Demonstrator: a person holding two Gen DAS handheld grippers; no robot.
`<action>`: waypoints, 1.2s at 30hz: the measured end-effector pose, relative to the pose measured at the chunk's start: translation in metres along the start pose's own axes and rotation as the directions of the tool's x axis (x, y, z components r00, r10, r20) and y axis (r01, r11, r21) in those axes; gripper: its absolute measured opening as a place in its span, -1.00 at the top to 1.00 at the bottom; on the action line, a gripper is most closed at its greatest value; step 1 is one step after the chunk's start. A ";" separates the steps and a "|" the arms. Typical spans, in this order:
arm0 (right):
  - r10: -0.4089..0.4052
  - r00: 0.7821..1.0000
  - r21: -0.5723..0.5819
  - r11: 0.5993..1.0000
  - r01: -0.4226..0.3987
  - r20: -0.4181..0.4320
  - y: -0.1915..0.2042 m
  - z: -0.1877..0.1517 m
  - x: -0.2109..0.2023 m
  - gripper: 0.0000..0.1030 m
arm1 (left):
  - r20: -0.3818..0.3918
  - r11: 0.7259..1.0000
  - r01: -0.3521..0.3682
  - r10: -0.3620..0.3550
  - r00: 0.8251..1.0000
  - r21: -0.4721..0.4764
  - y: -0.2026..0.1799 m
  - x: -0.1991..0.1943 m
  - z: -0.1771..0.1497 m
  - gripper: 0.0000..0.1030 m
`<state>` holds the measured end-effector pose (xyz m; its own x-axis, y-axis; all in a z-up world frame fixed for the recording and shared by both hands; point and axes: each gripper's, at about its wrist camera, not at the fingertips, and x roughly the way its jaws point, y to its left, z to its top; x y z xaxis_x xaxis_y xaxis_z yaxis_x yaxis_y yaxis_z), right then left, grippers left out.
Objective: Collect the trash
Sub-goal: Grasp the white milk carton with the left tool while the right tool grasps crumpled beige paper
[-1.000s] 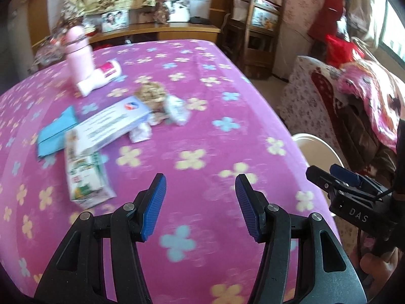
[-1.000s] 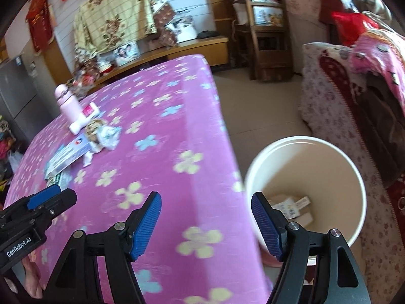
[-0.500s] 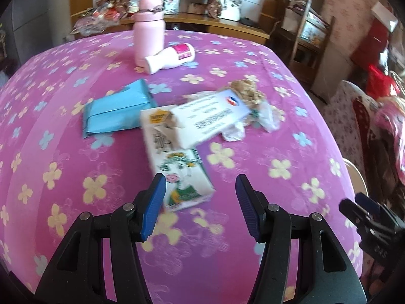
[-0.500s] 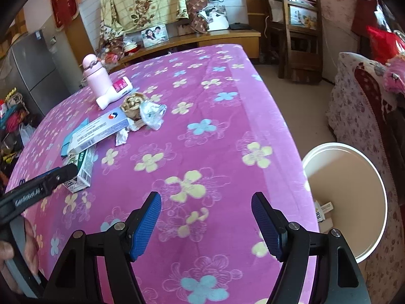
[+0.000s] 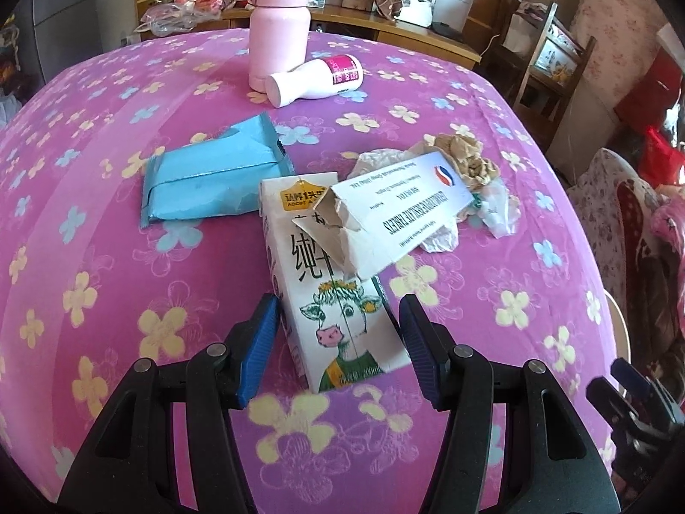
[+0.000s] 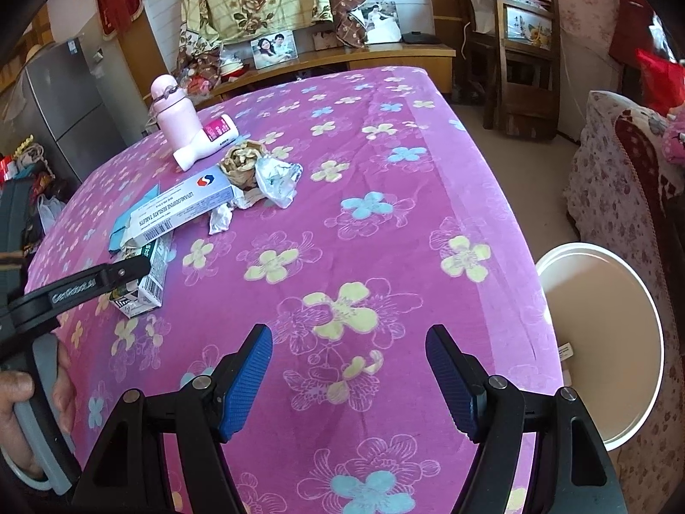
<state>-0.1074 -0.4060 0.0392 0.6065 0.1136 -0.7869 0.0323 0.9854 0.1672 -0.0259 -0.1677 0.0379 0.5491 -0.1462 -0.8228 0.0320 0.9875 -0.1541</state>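
Note:
A milk carton [image 5: 338,300] with a cow drawing lies flat on the pink flowered tablecloth [image 5: 128,300]. My left gripper [image 5: 338,342] is open and straddles the carton's near end, pads beside its sides and not pressing. A torn white tablet box [image 5: 398,214] rests across the carton's far end. Beyond it are crumpled brown paper [image 5: 462,158], a clear plastic wrapper [image 5: 496,210] and a blue packet [image 5: 209,184]. My right gripper [image 6: 349,368] hangs open and empty over the cloth near the table's right edge. The white bin [image 6: 599,321] stands on the floor to its right.
A pink flask [image 5: 278,30] stands at the back of the table, with a white bottle [image 5: 317,81] lying on its side against it. A wooden chair [image 6: 522,64] and a covered sofa [image 6: 620,180] stand past the table's right edge. A hand [image 6: 17,394] holds the left gripper's handle.
My left gripper swung left from bare cloth near the table's right edge to the carton, which now lies between its jaws. My right gripper moved from above the bin to over the table.

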 end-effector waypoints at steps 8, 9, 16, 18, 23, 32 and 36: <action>0.001 1.000 0.002 1.000 -0.001 -0.004 0.001 0.000 0.001 -0.40 | -0.001 1.000 -0.006 0.006 1.000 0.017 0.003 0.005 0.003 -0.09; 0.002 1.000 0.002 1.000 -0.002 -0.007 0.002 0.001 0.002 -0.40 | -0.002 1.000 -0.007 0.007 1.000 0.024 0.004 0.005 0.003 -0.09; 0.018 1.000 -0.014 1.000 -0.018 -0.024 0.015 0.003 0.009 -0.40 | 0.001 0.998 0.008 -0.008 1.000 0.062 0.014 -0.003 -0.006 -0.03; 0.027 0.999 -0.019 0.999 -0.027 -0.027 0.018 0.005 0.011 -0.40 | 0.002 0.998 0.013 -0.013 1.000 0.069 0.022 -0.010 -0.013 -0.03; 0.044 0.999 -0.031 0.998 -0.045 -0.030 0.027 0.010 0.013 -0.40 | -0.004 0.996 -0.002 0.003 1.000 0.094 0.048 -0.029 -0.034 -0.03; 0.123 0.991 0.036 0.992 -0.121 -0.050 0.038 0.052 0.043 -0.40 | -0.023 0.998 0.017 -0.016 1.000 0.054 0.078 -0.043 -0.043 -0.04; 0.141 0.990 0.034 0.990 -0.140 -0.027 0.046 0.082 0.055 -0.40 | -0.028 0.999 0.027 -0.026 0.999 0.039 0.082 -0.039 -0.040 -0.05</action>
<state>-0.0075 -0.3648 0.0522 0.5833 0.2548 -0.7713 -0.0255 0.9548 0.2961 -0.0782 -0.0831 0.0355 0.5241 -0.1730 -0.8339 0.0794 0.9848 -0.1545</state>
